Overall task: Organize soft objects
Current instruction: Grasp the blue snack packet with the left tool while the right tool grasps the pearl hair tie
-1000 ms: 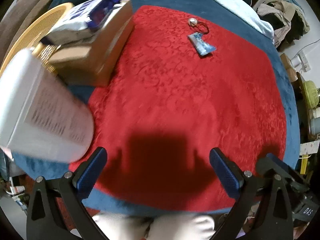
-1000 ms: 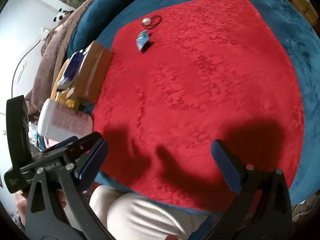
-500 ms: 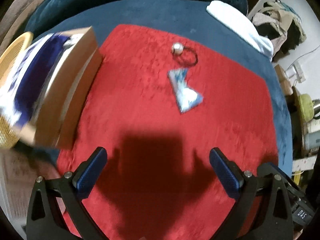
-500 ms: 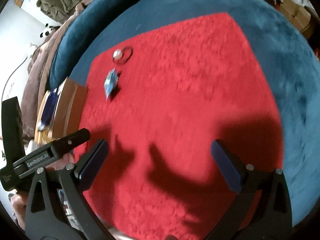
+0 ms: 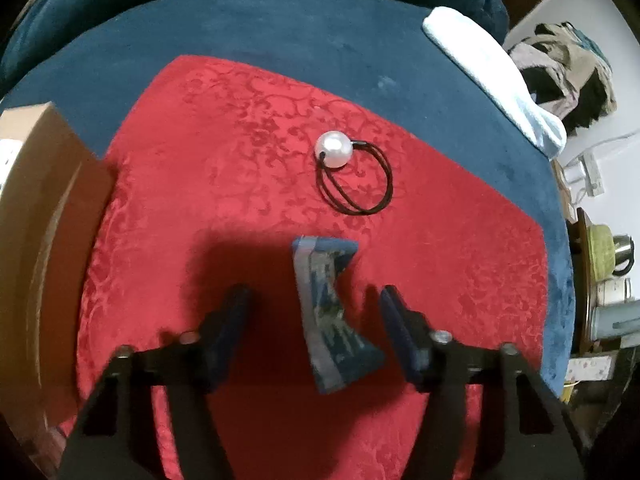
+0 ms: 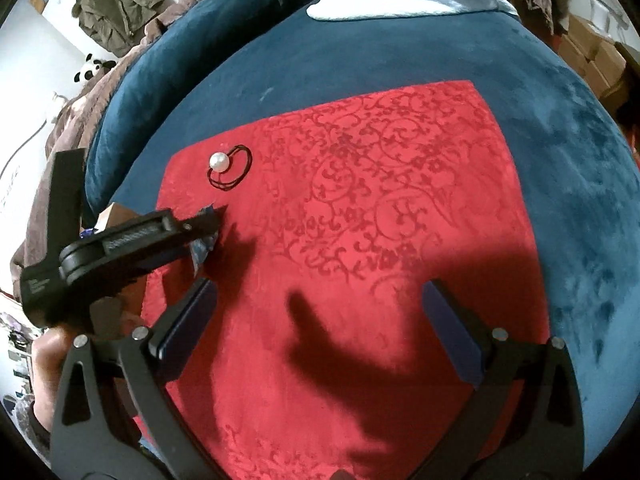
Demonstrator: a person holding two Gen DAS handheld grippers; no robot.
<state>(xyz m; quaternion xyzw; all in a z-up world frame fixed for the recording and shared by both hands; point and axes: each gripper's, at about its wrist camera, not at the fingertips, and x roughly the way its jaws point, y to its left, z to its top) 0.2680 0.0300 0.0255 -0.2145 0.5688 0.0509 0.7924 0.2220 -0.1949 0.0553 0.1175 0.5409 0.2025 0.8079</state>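
Since the earlier frames the left gripper [image 5: 314,312] has travelled across the red cloth [image 5: 248,168] away from the white bottle and yellow basket, which have gone from its view, and now stands over the blue patterned fabric piece [image 5: 332,316]; its jaws, wide a moment ago, are closing with the fabric between them, the pads not yet pressing on it. The blue bed cover [image 5: 280,36] fills most of both views, with the red cloth spread on it and a pale folded towel [image 5: 492,68] at its far edge. A brown cardboard box [image 5: 36,240] sits at the cloth's left edge in the left wrist view. The right gripper [image 6: 316,316] hangs above a bare stretch of cloth, its jaws wide with nothing in them. The fabric piece lies on the cloth, partly raised off it, and just beyond it, apart from it, is a black hair tie [image 5: 356,184] with a white pearl bead [image 5: 334,154]. In the right wrist view the left gripper's finger covers most of the fabric piece
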